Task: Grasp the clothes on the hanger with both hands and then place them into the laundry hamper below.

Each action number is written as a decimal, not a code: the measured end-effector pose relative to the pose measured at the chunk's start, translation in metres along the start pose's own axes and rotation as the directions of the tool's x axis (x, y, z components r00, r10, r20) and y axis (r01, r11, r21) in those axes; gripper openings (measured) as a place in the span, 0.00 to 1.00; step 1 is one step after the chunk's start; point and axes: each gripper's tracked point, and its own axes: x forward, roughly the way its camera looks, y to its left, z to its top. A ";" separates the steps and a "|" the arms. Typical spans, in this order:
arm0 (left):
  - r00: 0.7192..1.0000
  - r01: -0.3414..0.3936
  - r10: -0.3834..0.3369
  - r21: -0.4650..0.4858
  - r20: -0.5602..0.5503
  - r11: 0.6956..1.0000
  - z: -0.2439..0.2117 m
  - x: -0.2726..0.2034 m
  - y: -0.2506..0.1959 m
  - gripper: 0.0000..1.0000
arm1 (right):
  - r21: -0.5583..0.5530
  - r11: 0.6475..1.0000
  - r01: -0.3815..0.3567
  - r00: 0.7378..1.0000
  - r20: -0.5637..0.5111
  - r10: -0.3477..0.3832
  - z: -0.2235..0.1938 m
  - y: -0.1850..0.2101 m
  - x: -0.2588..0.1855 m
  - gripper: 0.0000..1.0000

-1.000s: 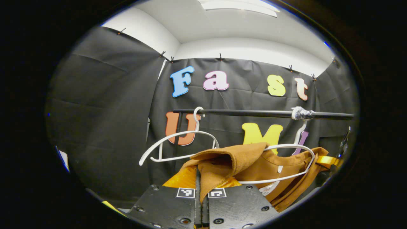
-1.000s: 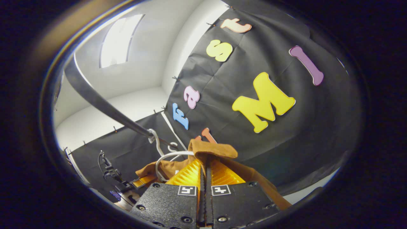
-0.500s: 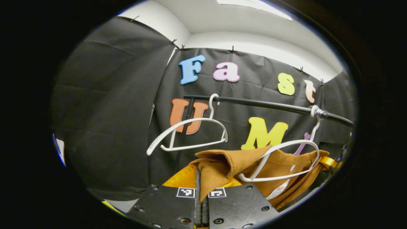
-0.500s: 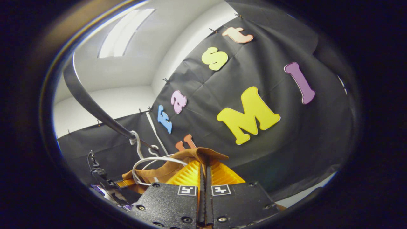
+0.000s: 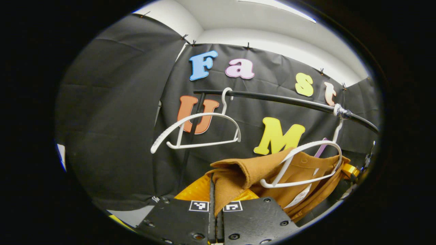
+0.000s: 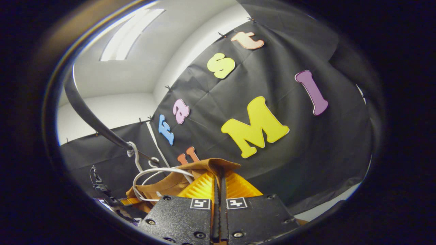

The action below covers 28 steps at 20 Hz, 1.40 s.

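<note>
A brown garment [image 5: 245, 173] hangs slack between my two grippers. My left gripper [image 5: 214, 185] is shut on one folded edge of it. Its other side drapes under a white hanger [image 5: 303, 163] that hooks on a black rail [image 5: 272, 98] at a taped spot. The hanger's frame now lies over the cloth, free of the shoulder. In the right gripper view my right gripper [image 6: 218, 177] is shut on another fold of the brown garment [image 6: 204, 165], with the same white hanger [image 6: 150, 173] to its left. The other gripper [image 5: 351, 170] shows at the garment's far end.
A second, bare white hanger [image 5: 194, 131] hangs on the rail to the left of the garment. The rail's upright post [image 5: 192, 132] stands behind it. Black cloth walls close the booth on all sides. The rail [image 6: 92, 115] passes overhead in the right gripper view.
Both grippers have come down and away with the garment. The rail and hangers sit higher in the left gripper view, and the white hanger has slipped out of the garment's shoulder.
</note>
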 end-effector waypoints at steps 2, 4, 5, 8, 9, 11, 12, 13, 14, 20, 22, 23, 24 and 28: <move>0.999 0.013 -0.013 -0.010 0.037 1.000 0.015 -0.003 0.000 0.06 | 0.009 0.999 -0.036 0.999 0.012 0.036 0.003 0.007 -0.001 0.04; 0.998 0.025 -0.023 -0.034 0.050 0.999 0.025 0.002 -0.004 0.06 | 0.043 0.996 -0.077 0.997 0.030 0.076 0.007 0.017 -0.003 0.04; 0.998 0.028 -0.026 -0.030 0.054 0.999 0.028 0.004 -0.005 0.06 | 0.038 0.996 -0.080 0.996 0.038 0.078 0.008 0.017 -0.003 0.04; 0.997 0.044 -0.043 -0.016 0.067 0.999 0.034 0.004 -0.011 0.06 | 0.079 0.992 -0.101 0.994 0.046 0.098 0.008 0.017 -0.004 0.04; 0.997 0.051 -0.050 -0.018 0.067 0.999 0.038 0.005 -0.012 0.06 | 0.110 0.987 -0.113 0.993 0.052 0.108 0.010 0.017 -0.005 0.04; 0.995 0.059 -0.059 -0.002 0.084 0.998 0.046 0.006 -0.015 0.06 | 0.117 0.986 -0.119 0.992 0.051 0.114 0.011 0.016 -0.007 0.04; 0.994 0.066 -0.066 0.004 0.085 0.998 0.048 0.007 -0.016 0.06 | 0.116 0.986 -0.122 0.992 0.049 0.117 0.013 0.015 -0.008 0.04; 0.993 0.074 -0.075 0.010 0.086 0.997 0.049 0.008 -0.018 0.06 | 0.112 0.987 -0.118 0.992 0.051 0.113 0.015 0.015 -0.009 0.04; 0.993 0.079 -0.080 0.012 0.081 0.997 0.049 0.009 -0.017 0.06 | 0.117 0.987 -0.114 0.993 0.057 0.108 0.019 0.012 -0.008 0.04; 0.993 0.112 -0.112 -0.001 0.041 0.994 0.029 0.007 -0.020 0.06 | 0.064 0.998 -0.025 0.999 0.040 0.023 0.016 -0.010 -0.009 0.04; 0.993 0.115 -0.114 -0.049 0.016 0.992 0.017 0.007 -0.019 0.06 | 0.077 0.997 0.003 1.000 0.020 -0.004 0.005 -0.021 -0.009 0.04; 0.994 0.110 -0.111 -0.065 0.001 0.992 0.010 0.006 -0.018 0.06 | 0.082 0.996 0.018 1.000 0.007 -0.018 -0.002 -0.025 -0.009 0.04; 0.994 0.105 -0.106 -0.066 -0.008 0.992 0.005 0.005 -0.015 0.06 | 0.074 0.997 0.028 1.000 -0.003 -0.028 -0.007 -0.029 -0.010 0.04; 0.993 0.113 -0.115 -0.091 -0.010 0.989 -0.002 -0.001 -0.015 0.06 | 0.087 0.995 0.045 0.999 -0.029 -0.042 -0.018 -0.037 -0.016 0.04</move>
